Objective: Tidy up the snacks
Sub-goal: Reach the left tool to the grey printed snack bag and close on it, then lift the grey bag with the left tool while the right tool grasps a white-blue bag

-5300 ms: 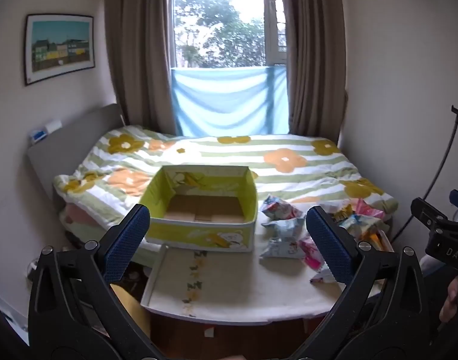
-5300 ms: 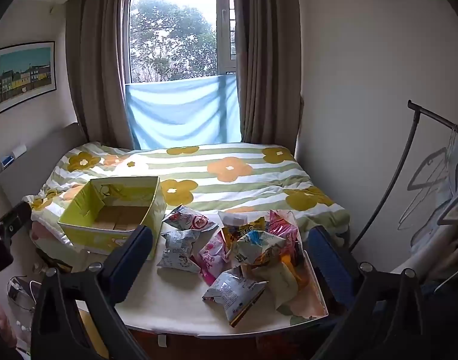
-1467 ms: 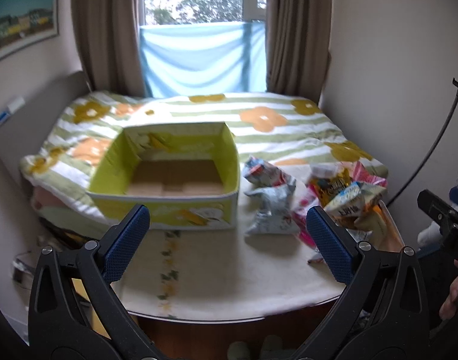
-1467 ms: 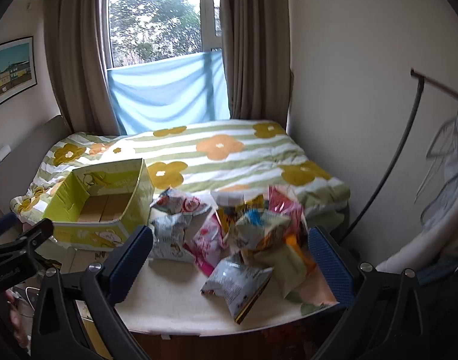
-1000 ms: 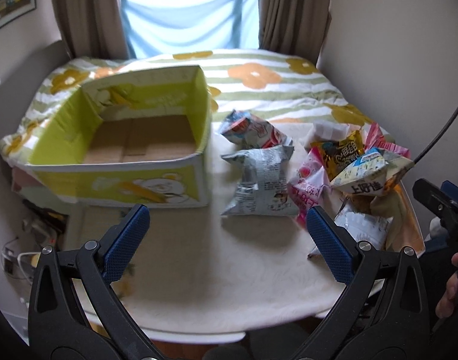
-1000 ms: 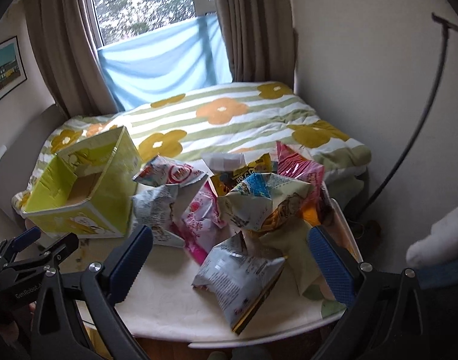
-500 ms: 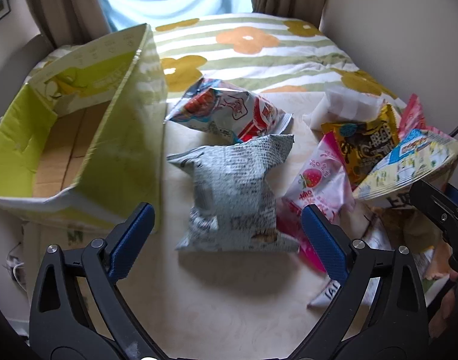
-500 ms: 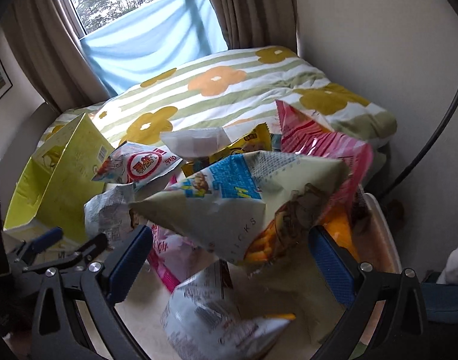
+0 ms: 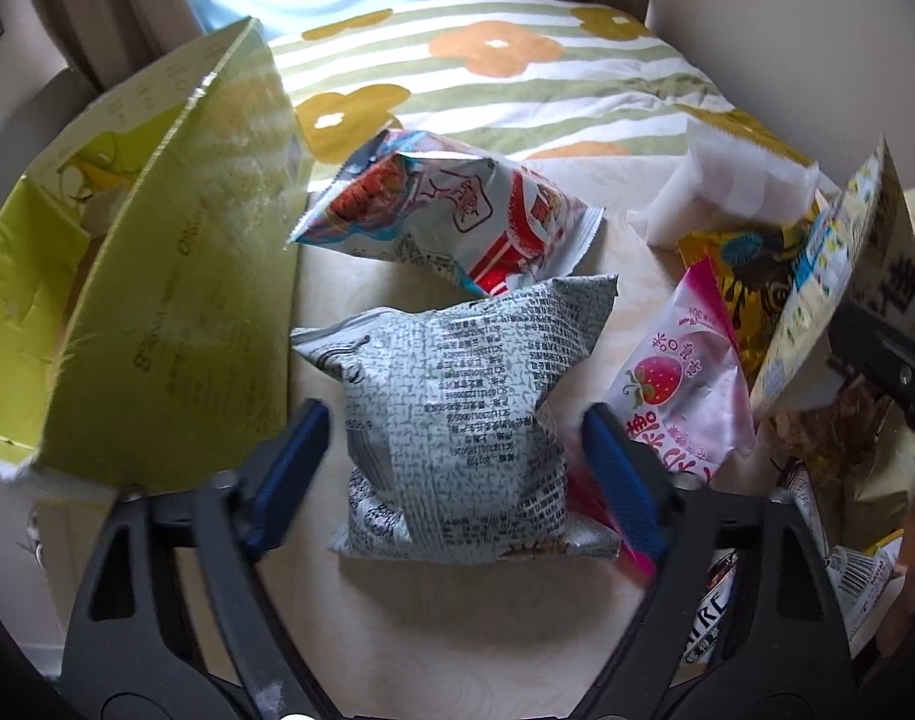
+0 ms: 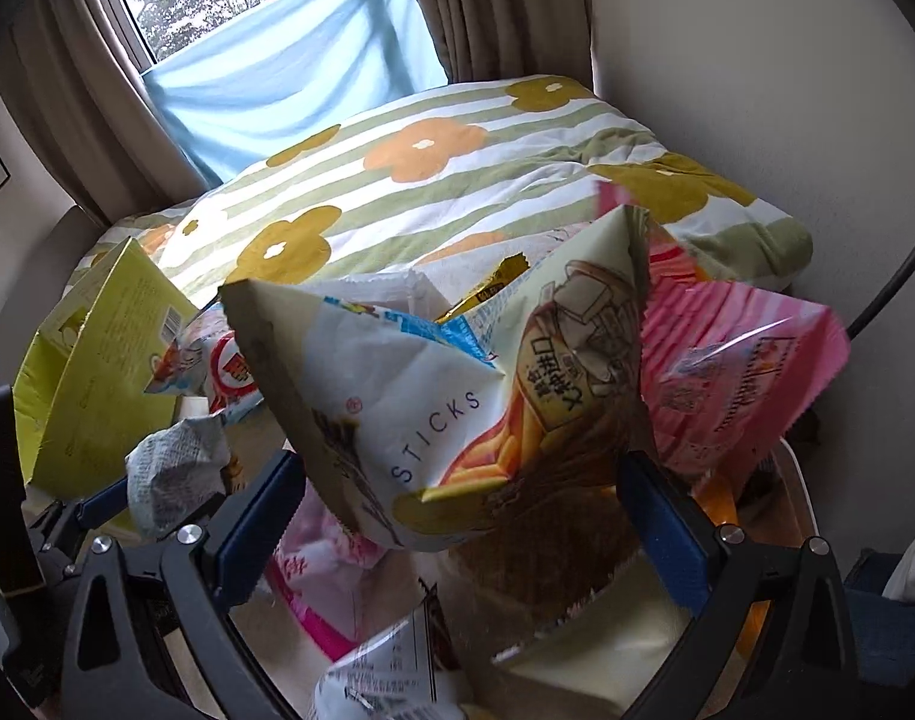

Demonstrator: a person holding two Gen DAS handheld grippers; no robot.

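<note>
Right now your biggest landmark is the bed with its striped floral duvet (image 9: 517, 78), running behind the cream table (image 9: 457, 630). On the table's left side stands the yellow-green cardboard box (image 9: 157, 300), open at the top, its near wall just beside your left gripper's left finger.

Your left gripper (image 9: 457, 468) points steeply down over the grey-printed snack bag (image 9: 457, 396), which lies flat on the table. Its jaws are closing with that bag between them; a gap shows at the left pad, while the right pad looks to be at the bag's edge, so the pads are not yet pressing. Just behind that bag lies a red-and-white snack bag (image 9: 457, 210), and to its right a pink strawberry packet (image 9: 679, 396).

Your right gripper (image 10: 457, 510) stands spread wide around the lower part of the cream "STICKS" snack bag (image 10: 445, 408), which sits on top of the pile at the table's right side. Whether its pads touch that bag, you cannot tell. A pink packet (image 10: 733, 372) leans just behind it.
</note>
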